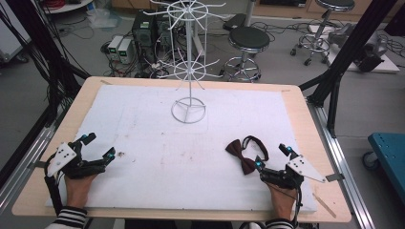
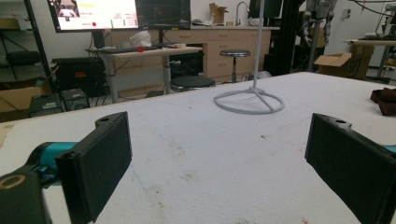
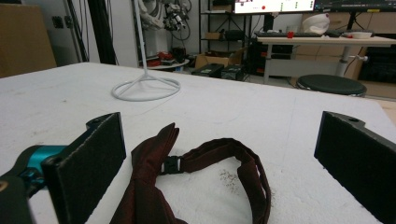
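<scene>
Counter [image 1: 305,143]: wooden top with a white foam pad over most of it, probably there to give soft things some give for pickup. Pad is stained and scuffed mid-field.

Wire display stand [image 1: 189,57] sits at the far centre of the pad, ring base flat, two tiers of radial hooks above. Looks like the hanging target, kept well back so both hands have working room in front. Hooks are bare.

Left gripper [image 1: 98,149]: rests at the near-left corner of the pad, jaws spread wide, nothing between them. Parked out of the way, by the look of it.

Right gripper [image 1: 272,157]: near right, jaws wide apart, holding nothing. Aimed straight at the bow tie [image 3: 154,186], which lies on the pad just ahead of and partly between the jaws. Reads as lined up for a grasp, not yet made.

Bow tie: dark maroon, flat on the pad, strap [image 3: 243,161] looped and joined by a small black clasp [image 3: 171,164], well apart from the stand.

Writing: background monitors are lit, but text is too small to read. No brand marks legible on the grippers or stand.
</scene>
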Demonstrator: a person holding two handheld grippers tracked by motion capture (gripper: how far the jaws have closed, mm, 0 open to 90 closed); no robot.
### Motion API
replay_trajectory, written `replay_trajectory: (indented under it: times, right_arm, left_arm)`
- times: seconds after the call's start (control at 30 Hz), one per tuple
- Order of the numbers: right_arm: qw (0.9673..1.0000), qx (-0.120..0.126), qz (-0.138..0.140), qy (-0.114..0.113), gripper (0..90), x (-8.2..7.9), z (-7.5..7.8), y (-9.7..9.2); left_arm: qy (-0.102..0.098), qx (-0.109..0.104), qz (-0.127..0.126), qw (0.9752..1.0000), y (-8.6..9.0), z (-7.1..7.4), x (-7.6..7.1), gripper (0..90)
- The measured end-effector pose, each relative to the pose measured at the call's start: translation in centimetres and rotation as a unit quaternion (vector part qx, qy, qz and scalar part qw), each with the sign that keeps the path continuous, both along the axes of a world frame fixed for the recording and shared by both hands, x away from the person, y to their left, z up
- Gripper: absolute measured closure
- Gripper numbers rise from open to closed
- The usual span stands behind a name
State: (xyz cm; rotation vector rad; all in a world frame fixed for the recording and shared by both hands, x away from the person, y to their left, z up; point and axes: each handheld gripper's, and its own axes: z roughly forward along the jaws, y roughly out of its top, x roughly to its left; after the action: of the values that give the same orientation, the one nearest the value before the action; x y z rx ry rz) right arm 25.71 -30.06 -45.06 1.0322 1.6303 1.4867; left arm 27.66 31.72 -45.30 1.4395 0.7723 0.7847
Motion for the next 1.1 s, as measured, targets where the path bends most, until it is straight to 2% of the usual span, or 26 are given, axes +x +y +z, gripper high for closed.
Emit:
replay_trajectory:
  times: [1.1]
  right_arm:
    - [1.0000,-0.006,0.000,-0.006,1.2,-0.11,-0.03,0.15]
  left_arm:
    - [-0.001,0.001,0.000,1.0000,-0.04,0.00,0.01,7.6]
